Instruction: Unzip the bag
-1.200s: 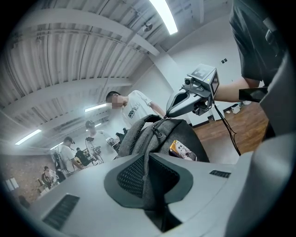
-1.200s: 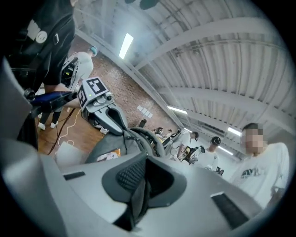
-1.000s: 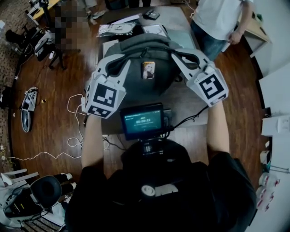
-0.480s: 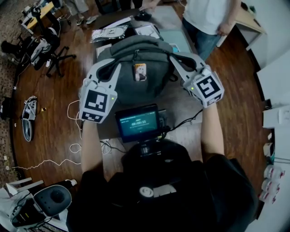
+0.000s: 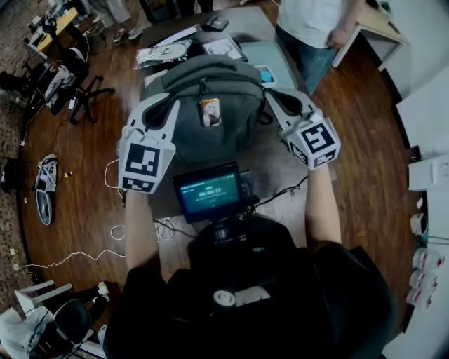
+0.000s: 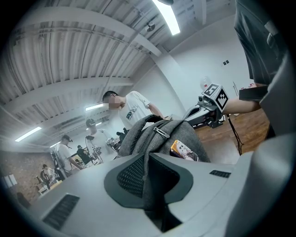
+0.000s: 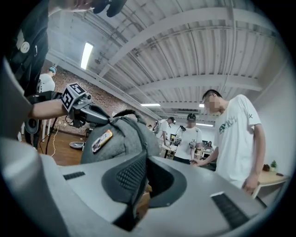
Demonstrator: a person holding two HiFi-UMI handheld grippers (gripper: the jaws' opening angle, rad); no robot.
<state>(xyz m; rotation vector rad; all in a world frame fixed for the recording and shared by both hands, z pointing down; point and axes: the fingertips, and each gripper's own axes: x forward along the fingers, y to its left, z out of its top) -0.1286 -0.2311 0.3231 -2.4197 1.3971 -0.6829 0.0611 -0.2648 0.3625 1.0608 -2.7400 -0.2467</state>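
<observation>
bag [image 5: 217,133]: sides hidden by left gripper [image 5: 170,104], right gripper [image 5: 269,95] | bystander [image 5: 309,17]: cut by top edge

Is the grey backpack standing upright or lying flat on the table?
Upright: the backpack stands on its base, its carry handle on top, as both gripper views show.

The person is wearing a black short-sleeved top [image 5: 280,301]; the left tool [image 5: 167,106] and right tool [image 5: 272,97] are bearing black-and-white marker cubes [image 5: 146,160].

Head cam looks steeply down from the near side onto the bag [image 5: 224,84] on a table [image 5: 280,172]. Left gripper [image 5: 168,105] cam, low and v. close, faces across the bag; right gripper [image 5: 272,96] cam faces back from the opp. side, apparently. All three share the bag.
</observation>
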